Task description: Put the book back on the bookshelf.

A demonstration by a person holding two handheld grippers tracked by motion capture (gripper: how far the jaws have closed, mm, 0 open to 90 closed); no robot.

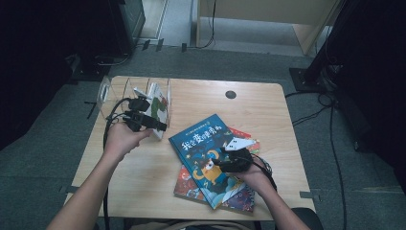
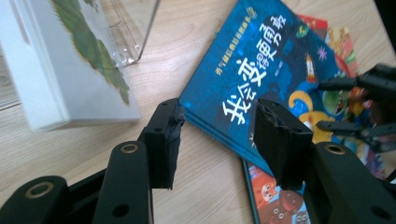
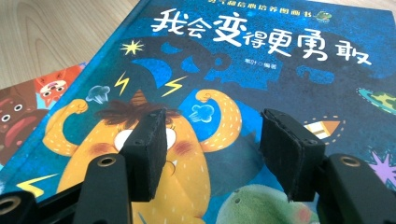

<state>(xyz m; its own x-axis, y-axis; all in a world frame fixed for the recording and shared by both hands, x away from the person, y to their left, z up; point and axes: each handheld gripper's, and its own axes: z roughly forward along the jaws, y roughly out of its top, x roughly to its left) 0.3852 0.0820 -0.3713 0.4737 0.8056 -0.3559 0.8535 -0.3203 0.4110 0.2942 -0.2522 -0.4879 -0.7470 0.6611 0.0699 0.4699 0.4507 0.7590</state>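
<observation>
Book [image 1: 205, 143] with a deep blue cover lying flat on the wooden surface [image 1: 143, 177], right of centre, set at a slant — large white Chinese title characters across the top, below them a yellow-orange horned monster flexing both arms, with small lightning bolts, clouds and a rocket around it. It lies on top of other picture books [image 1: 189, 188], whose red and orange covers show at its edges.

Right hand-held gripper [image 1: 221, 160] low over the blue book's lower half, jaws apart, nothing between the pads; in the right gripper view the monster's face lies just beyond them.

Left hand-held gripper [image 1: 155, 125] near the clear acrylic organiser [image 1: 115, 88] at the surface's far left, jaws apart and empty — a white book [image 2: 70, 70] with a green leaf print just beside them.
</observation>
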